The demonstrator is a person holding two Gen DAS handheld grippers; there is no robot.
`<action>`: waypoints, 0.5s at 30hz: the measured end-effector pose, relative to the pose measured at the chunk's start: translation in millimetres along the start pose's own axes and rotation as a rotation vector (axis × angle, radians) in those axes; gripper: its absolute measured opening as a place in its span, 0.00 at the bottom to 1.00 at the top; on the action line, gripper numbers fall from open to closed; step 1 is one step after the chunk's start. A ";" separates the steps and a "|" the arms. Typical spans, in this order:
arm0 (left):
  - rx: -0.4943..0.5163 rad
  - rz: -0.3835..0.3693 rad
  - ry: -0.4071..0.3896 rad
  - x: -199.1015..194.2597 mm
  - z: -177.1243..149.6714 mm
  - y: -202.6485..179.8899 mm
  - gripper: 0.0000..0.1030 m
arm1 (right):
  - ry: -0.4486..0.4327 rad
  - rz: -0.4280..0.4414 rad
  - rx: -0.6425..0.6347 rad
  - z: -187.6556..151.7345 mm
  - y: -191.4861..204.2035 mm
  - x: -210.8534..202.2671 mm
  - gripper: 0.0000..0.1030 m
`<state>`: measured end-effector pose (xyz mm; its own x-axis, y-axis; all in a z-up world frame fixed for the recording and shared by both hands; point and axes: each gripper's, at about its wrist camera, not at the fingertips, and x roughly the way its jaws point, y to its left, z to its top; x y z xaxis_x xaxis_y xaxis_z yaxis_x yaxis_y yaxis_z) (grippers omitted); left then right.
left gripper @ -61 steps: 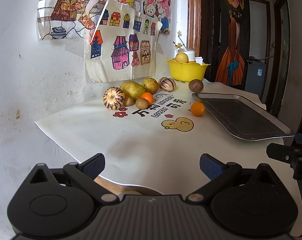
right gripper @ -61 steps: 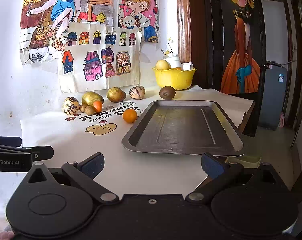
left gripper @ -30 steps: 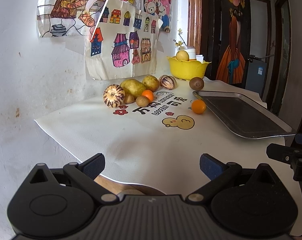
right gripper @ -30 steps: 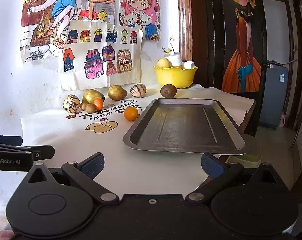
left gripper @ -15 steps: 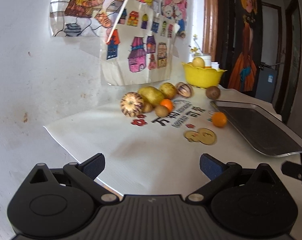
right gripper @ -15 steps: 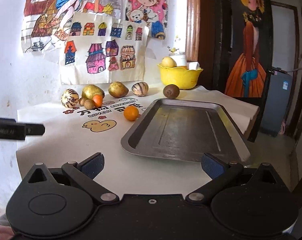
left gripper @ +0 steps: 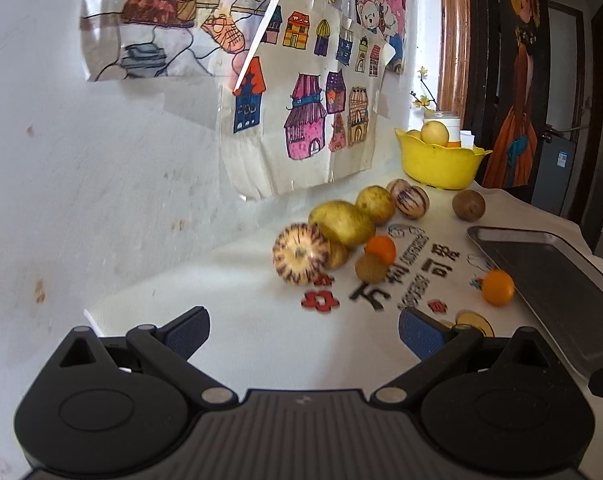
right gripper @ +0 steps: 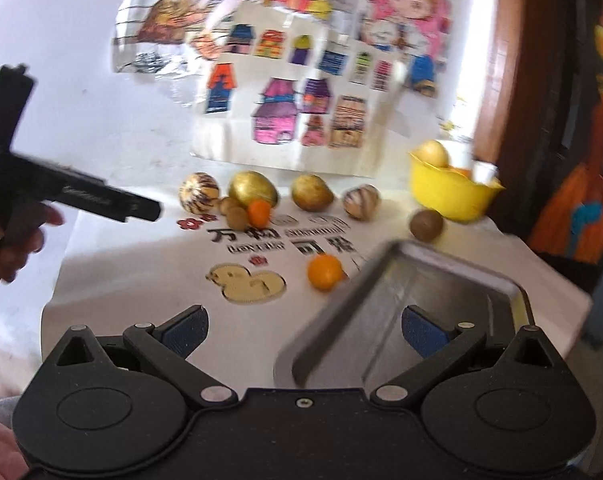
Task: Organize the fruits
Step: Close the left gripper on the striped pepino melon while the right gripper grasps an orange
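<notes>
Fruit lies scattered on a white printed mat (left gripper: 261, 336). A striped melon (left gripper: 300, 253), a yellow-green mango (left gripper: 341, 222), a small orange (left gripper: 381, 249) and a brown kiwi (left gripper: 370, 268) cluster at the back. A lone orange (left gripper: 498, 287) (right gripper: 324, 272) rests by the metal tray (left gripper: 557, 280) (right gripper: 385, 320). Another kiwi (right gripper: 426, 224) sits near the yellow bowl (right gripper: 451, 194). My left gripper (left gripper: 303, 332) is open over the mat's near edge, short of the melon cluster. My right gripper (right gripper: 303, 332) is open above the tray's near corner, holding nothing.
Children's drawings (left gripper: 301, 112) hang on the white wall behind the fruit. The yellow bowl (left gripper: 439, 164) holds a pale fruit at the back. The left hand-held tool (right gripper: 69, 196) and a hand (right gripper: 17, 240) show at left in the right wrist view. A dark doorway (left gripper: 581, 100) is at right.
Both grippers have moved forward and leftward toward the fruit; the fruit cluster looks larger and nearer. The right view is blurred from motion. Both stay open.
</notes>
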<state>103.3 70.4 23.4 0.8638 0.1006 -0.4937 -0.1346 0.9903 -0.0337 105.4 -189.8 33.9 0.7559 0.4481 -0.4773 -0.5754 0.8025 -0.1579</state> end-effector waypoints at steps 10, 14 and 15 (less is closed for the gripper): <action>-0.001 -0.011 0.035 48.5 34.5 13.3 1.00 | 0.076 0.194 0.101 67.7 -34.7 53.1 1.00; 0.038 -0.031 0.042 65.1 38.6 15.7 1.00 | 0.129 0.267 0.196 87.0 -49.4 85.9 1.00; 0.047 -0.035 0.045 68.8 38.9 15.9 1.00 | 0.142 0.277 0.215 89.8 -51.9 94.5 0.99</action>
<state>179.5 96.7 22.7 0.8447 0.0626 -0.5315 -0.0806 0.9967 -0.0108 234.7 -153.7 74.7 0.5216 0.6125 -0.5939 -0.6615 0.7300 0.1719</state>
